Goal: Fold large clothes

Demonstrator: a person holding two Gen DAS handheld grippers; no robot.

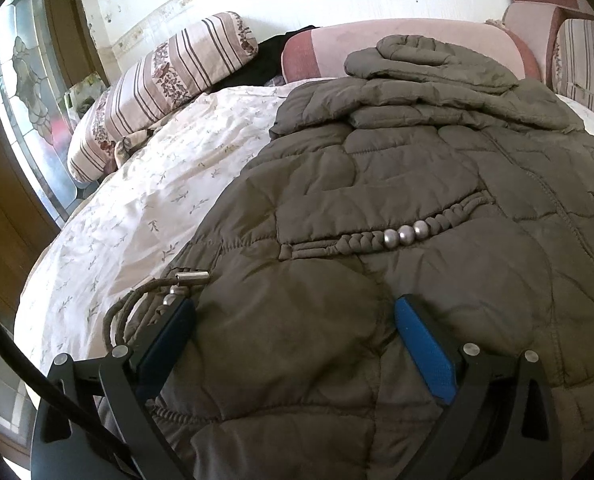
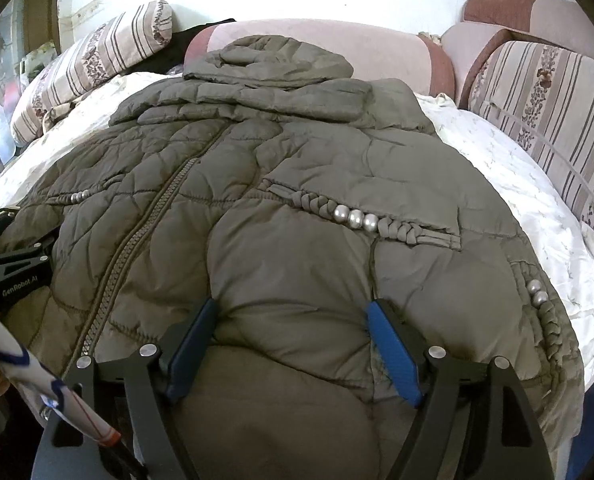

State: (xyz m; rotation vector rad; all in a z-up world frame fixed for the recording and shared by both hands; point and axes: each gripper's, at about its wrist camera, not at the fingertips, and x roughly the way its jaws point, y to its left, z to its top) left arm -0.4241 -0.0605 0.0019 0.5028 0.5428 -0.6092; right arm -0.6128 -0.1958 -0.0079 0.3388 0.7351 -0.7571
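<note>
The olive quilted jacket (image 2: 281, 200) lies flat along the white bedspread (image 1: 137, 200), its hem under both my grippers, left (image 1: 295, 308) and right (image 2: 293, 312) spread wide over puffed fabric, bare sheet flanking either edge up to striped pillows (image 2: 557, 100).

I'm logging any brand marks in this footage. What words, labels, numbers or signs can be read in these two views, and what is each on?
"GenRobot.AI": white lettering on the black body of the left gripper, at the left edge of the right wrist view.
The white band with blue and red lines at lower left of that view: no readable lettering.
The olive quilted jacket, the floral bedsheet and the striped pillows: no text visible.
</note>
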